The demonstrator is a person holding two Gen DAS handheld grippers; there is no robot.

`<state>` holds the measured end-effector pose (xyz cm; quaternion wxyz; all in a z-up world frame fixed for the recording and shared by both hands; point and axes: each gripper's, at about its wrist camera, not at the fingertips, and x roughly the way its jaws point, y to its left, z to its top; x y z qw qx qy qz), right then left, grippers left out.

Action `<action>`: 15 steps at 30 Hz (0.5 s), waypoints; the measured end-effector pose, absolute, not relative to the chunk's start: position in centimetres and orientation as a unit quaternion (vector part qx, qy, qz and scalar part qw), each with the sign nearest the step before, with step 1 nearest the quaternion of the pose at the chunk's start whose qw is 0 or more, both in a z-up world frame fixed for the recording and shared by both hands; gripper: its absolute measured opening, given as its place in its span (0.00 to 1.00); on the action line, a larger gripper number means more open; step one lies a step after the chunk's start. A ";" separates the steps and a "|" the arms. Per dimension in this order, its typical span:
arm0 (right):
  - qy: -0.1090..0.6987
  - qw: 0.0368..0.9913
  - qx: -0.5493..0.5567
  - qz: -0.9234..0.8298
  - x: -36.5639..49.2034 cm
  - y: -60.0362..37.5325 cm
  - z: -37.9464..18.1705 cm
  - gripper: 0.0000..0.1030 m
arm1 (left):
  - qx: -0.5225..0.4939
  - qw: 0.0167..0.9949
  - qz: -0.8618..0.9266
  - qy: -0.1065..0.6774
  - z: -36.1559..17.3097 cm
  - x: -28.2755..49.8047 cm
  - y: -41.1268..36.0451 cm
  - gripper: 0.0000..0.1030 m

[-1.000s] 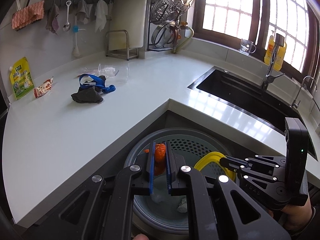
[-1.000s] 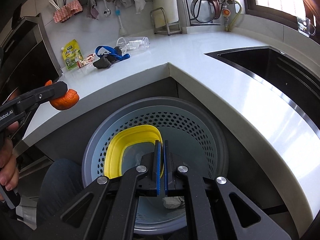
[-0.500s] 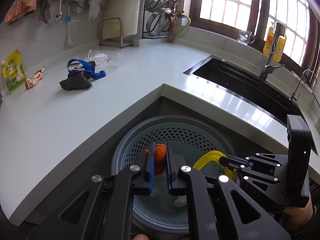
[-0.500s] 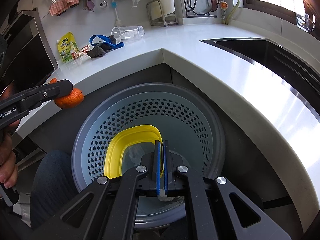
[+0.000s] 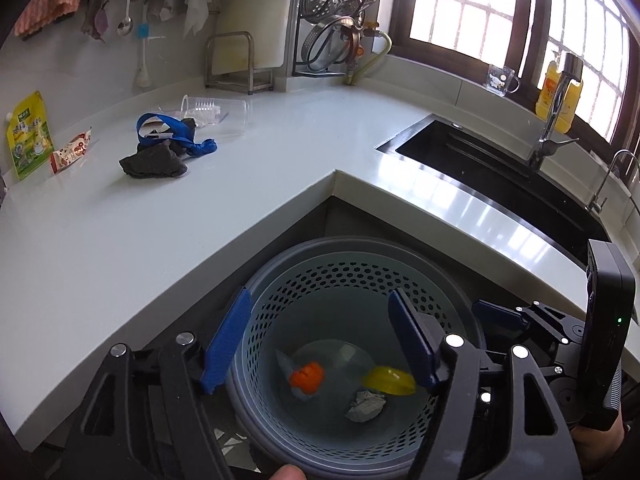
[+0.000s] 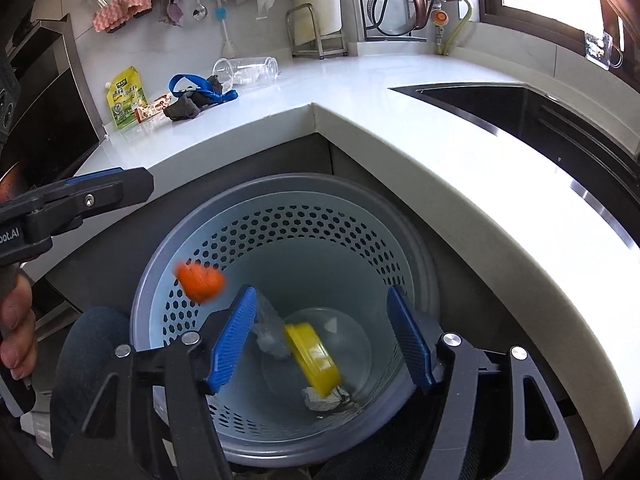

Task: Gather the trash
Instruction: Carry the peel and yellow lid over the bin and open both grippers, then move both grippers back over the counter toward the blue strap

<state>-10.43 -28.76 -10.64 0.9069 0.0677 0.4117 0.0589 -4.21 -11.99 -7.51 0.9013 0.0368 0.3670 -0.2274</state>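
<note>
Both pairs of blue fingers are standing wide apart, having just been opening, and nothing is lying between the pads of either. Under the left gripper (image 5: 320,336) the orange peel (image 5: 306,376) is sitting low in the perforated grey bin (image 5: 352,276); in the right wrist view it is showing blurred, beside the bin's left wall. Below the right gripper (image 6: 322,338) the yellow lid (image 6: 314,360) is lying tilted near the bin's bottom, apart from both fingers, with a crumpled grey wad (image 6: 324,398) just beside it. Beyond the fingertips, the white countertop (image 5: 280,152) is wrapping around the bin. Farther off on it, to the left, a blue lanyard (image 5: 176,132), dark cloth (image 5: 154,164), clear plastic cup (image 5: 214,114) and two packets are lying.
</note>
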 end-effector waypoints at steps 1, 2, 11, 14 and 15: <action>0.411 0.907 0.068 0.057 -10.4 -28.8 -10.6 0.63 | 0.036 0.902 -0.227 0.367 -7.4 -4.1 -12.0 0.68; 0.411 0.907 0.070 0.057 -10.4 -28.9 -10.6 0.63 | 0.035 0.903 -0.224 0.365 -7.3 -4.1 -12.0 0.68; 0.408 0.908 0.072 0.063 -10.1 -28.5 -10.2 0.63 | 0.027 0.911 -0.209 0.355 -6.3 -4.1 -10.9 0.73; 0.404 0.909 0.072 0.066 -10.0 -28.3 -9.8 0.63 | 0.022 0.914 -0.204 0.350 -5.9 -4.1 -10.3 0.76; 0.403 0.910 0.071 0.067 -9.9 -28.2 -9.6 0.63 | 0.020 0.915 -0.201 0.348 -5.7 -4.1 -10.0 0.76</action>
